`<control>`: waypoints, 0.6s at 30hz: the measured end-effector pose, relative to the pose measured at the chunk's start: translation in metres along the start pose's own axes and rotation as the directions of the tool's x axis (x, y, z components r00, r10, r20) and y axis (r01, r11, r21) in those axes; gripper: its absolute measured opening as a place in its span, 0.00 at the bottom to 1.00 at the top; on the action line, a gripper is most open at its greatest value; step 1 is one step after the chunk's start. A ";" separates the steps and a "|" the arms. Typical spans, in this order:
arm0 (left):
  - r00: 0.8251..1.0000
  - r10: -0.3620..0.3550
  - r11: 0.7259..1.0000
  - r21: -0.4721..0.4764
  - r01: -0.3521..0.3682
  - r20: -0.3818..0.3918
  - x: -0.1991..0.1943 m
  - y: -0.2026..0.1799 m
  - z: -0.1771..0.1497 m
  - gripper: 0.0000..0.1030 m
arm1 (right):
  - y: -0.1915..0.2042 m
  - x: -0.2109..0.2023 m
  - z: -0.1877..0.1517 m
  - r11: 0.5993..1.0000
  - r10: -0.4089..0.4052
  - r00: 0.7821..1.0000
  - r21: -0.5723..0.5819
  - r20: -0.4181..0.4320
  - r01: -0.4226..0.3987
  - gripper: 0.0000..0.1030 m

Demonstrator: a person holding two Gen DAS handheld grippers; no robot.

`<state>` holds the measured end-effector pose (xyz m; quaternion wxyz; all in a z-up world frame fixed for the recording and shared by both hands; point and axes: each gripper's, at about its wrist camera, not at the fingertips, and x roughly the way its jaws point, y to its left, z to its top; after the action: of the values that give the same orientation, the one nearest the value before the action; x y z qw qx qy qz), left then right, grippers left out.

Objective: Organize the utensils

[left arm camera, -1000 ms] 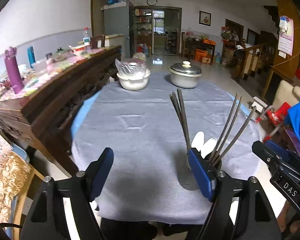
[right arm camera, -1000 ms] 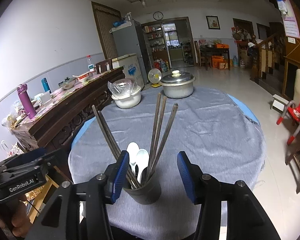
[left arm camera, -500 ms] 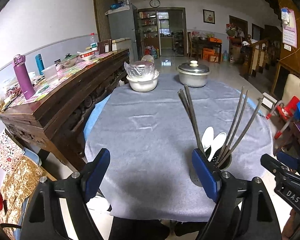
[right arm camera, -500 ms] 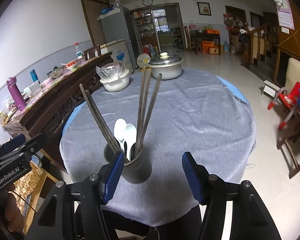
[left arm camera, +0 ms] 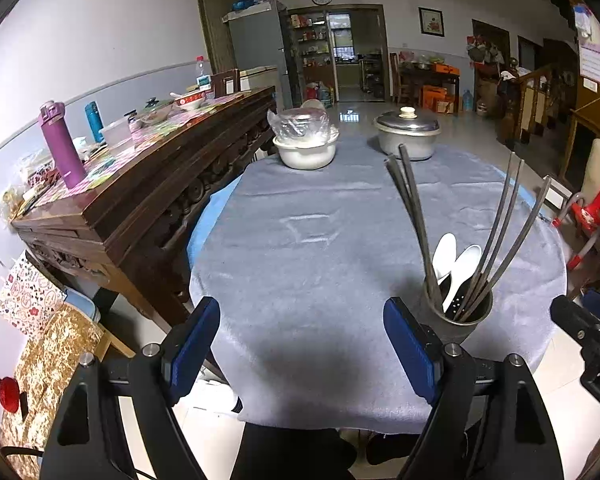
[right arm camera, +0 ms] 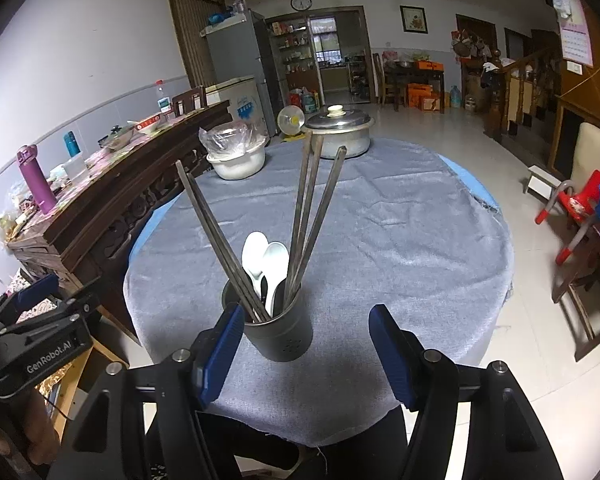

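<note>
A dark metal utensil cup point(right arm camera: 284, 336) stands near the front edge of the grey-clothed round table point(right arm camera: 400, 240). It holds several long dark chopsticks point(right arm camera: 308, 216) and two white spoons point(right arm camera: 266, 260). My right gripper point(right arm camera: 306, 340) has its jaws opening. The cup stands between them, close to the left pad, and the right pad is well clear of it. My left gripper point(left arm camera: 300, 336) is open over bare cloth with nothing between its fingers. In the left wrist view the cup point(left arm camera: 456, 316) sits just right of the right finger.
At the table's far side stand a white bowl covered in plastic point(left arm camera: 306, 148) and a lidded metal pot point(left arm camera: 406, 136). A carved wooden sideboard point(left arm camera: 140, 184) with bottles runs along the left. A red chair point(left arm camera: 588, 212) stands to the right.
The right gripper's jaws have spread wider and drawn back from the cup, which stays standing. The left gripper has pulled back a little and stayed open.
</note>
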<state>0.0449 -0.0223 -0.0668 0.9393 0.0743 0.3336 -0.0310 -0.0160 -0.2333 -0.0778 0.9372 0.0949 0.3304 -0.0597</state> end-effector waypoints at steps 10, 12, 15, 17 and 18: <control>1.000 0.005 1.000 -0.002 -0.005 -0.006 0.001 0.005 -0.002 0.82 | 0.009 0.005 -0.003 1.000 -0.007 1.000 -0.013 -0.026 0.007 0.67; 1.000 0.002 1.000 -0.001 -0.002 -0.005 0.001 0.005 -0.002 0.82 | 0.011 0.006 -0.002 1.000 -0.009 1.000 -0.017 -0.028 0.009 0.67; 1.000 0.006 1.000 -0.001 -0.006 -0.003 0.001 0.007 -0.001 0.82 | 0.012 0.007 -0.002 1.000 -0.010 1.000 -0.015 -0.029 0.010 0.67; 1.000 0.006 1.000 -0.005 -0.006 -0.001 0.001 0.009 -0.001 0.82 | 0.012 0.007 -0.001 1.000 -0.013 1.000 -0.014 -0.028 0.013 0.67; 1.000 0.007 1.000 -0.006 -0.007 0.001 0.001 0.010 -0.001 0.82 | 0.012 0.006 -0.001 1.000 -0.018 1.000 -0.012 -0.025 0.018 0.68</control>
<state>0.0463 -0.0126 -0.0668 0.9397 0.0724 0.3332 -0.0268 -0.0093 -0.2218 -0.0806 0.9329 0.0871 0.3435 -0.0648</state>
